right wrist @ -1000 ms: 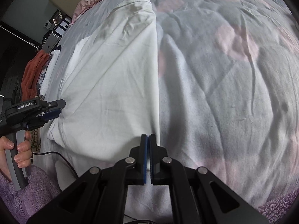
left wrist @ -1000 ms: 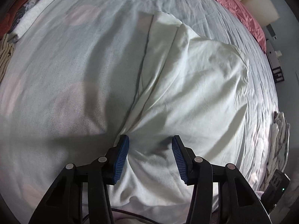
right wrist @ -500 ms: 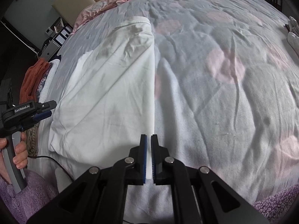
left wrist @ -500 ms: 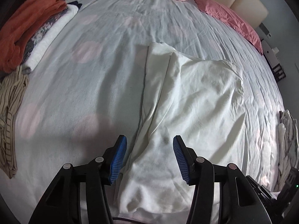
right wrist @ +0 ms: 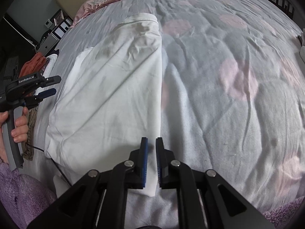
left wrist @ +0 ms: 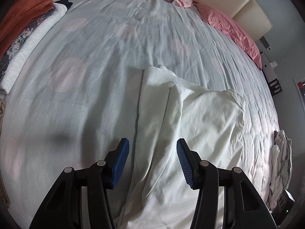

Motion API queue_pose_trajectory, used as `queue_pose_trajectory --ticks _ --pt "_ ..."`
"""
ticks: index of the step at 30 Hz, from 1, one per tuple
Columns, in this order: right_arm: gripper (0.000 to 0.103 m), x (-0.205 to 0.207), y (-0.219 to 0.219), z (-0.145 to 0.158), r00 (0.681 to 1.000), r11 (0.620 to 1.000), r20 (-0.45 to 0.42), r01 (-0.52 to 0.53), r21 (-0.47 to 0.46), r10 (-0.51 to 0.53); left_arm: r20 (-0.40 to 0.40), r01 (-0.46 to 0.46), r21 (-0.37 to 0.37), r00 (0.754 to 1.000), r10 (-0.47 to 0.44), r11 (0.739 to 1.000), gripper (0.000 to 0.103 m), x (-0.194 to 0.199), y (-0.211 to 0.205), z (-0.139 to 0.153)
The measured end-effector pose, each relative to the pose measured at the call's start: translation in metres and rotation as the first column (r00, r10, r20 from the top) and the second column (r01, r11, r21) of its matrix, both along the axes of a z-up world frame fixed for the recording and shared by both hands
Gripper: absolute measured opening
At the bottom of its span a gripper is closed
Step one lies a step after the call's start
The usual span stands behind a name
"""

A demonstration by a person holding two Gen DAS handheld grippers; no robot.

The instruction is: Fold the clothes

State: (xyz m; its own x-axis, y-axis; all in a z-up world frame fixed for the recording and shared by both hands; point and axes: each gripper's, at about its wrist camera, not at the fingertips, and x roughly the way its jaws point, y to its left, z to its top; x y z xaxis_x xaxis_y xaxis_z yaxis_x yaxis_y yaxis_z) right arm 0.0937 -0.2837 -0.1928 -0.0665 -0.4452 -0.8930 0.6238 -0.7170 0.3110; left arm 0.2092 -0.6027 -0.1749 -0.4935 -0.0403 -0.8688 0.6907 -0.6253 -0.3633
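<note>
Both tools lifted back off the white garment (left wrist: 190, 126): left tool (left wrist: 152, 164) wide open, right tool (right wrist: 151, 161) slightly parted, empty.

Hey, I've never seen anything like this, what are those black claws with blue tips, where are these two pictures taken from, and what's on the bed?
No robot here: a person holds two hand-held grippers, each carrying a wide-angle camera that looks out along its own two fingers. One picture comes from the left gripper, the other from the right gripper. In the right view you can also see the left one from the side, gripped by the person's hand.

A partly folded white garment lies on a pale bedsheet with faint pink spots. Folded clothes are stacked at the bed's edge.

The left gripper is open and holds nothing. The right one has its jaws slightly apart around the garment's edge.
</note>
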Motion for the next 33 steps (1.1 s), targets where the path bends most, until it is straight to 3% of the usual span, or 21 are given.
queue_pose_trajectory --ticks 2,4,10,16,20,21,23,25,26,29,31,33 --pt "0.016 -0.004 -0.012 0.005 1.0 1.0 0.0 -0.017 0.007 0.017 -0.017 0.011 -0.009 1.0 -0.012 1.0 0.067 -0.001 -0.007 0.002" --pt "0.017 -0.008 -0.029 0.01 0.999 0.999 -0.007 -0.041 0.018 0.041 -0.026 0.008 -0.018 1.0 -0.009 1.0 0.067 -0.004 -0.015 0.0" --pt "0.017 -0.018 -0.096 0.014 0.992 0.991 -0.029 -0.119 0.052 0.121 -0.097 0.06 0.09 0.994 -0.051 0.994 0.067 -0.015 -0.029 -0.022" --pt "0.017 -0.028 -0.163 0.017 0.979 0.979 -0.067 -0.184 0.086 0.19 -0.132 0.089 0.11 0.988 -0.074 0.99 0.067 -0.028 -0.037 -0.04" --pt "0.017 -0.028 -0.193 0.018 0.966 0.967 -0.087 -0.234 0.1 0.243 -0.162 0.129 0.076 0.98 -0.115 0.989 0.067 -0.025 -0.036 -0.041" --pt "0.017 -0.029 -0.199 0.018 0.963 0.964 -0.095 -0.241 0.108 0.251 -0.167 0.14 0.071 0.978 -0.126 0.988 0.065 -0.025 -0.034 -0.041" --pt "0.017 -0.034 -0.207 0.018 0.964 0.964 -0.093 -0.238 0.118 0.249 -0.175 0.16 0.065 0.973 -0.147 0.985 0.05 -0.026 -0.032 -0.042" --pt "0.017 -0.041 -0.214 0.019 0.967 0.965 -0.072 -0.238 0.113 0.246 -0.182 0.178 0.07 0.97 -0.163 0.981 0.042 -0.029 -0.03 -0.044" --pt "0.017 -0.044 -0.217 0.02 0.968 0.965 -0.058 -0.239 0.106 0.246 -0.191 0.19 0.063 0.966 -0.175 0.98 0.032 -0.029 -0.028 -0.042" --pt "0.017 -0.047 -0.226 0.026 0.965 0.963 -0.032 -0.256 0.085 0.259 -0.227 0.229 0.027 0.949 -0.217 0.973 0.017 -0.03 -0.022 -0.034" --pt "0.018 -0.047 -0.232 0.031 0.964 0.962 -0.005 -0.266 0.054 0.266 -0.249 0.254 0.002 0.937 -0.246 0.967 0.015 -0.03 -0.018 -0.028" --pt "0.027 -0.048 -0.235 0.035 0.962 0.963 0.048 -0.271 0.009 0.27 -0.277 0.29 -0.021 0.918 -0.284 0.957 0.015 -0.03 -0.011 -0.021"
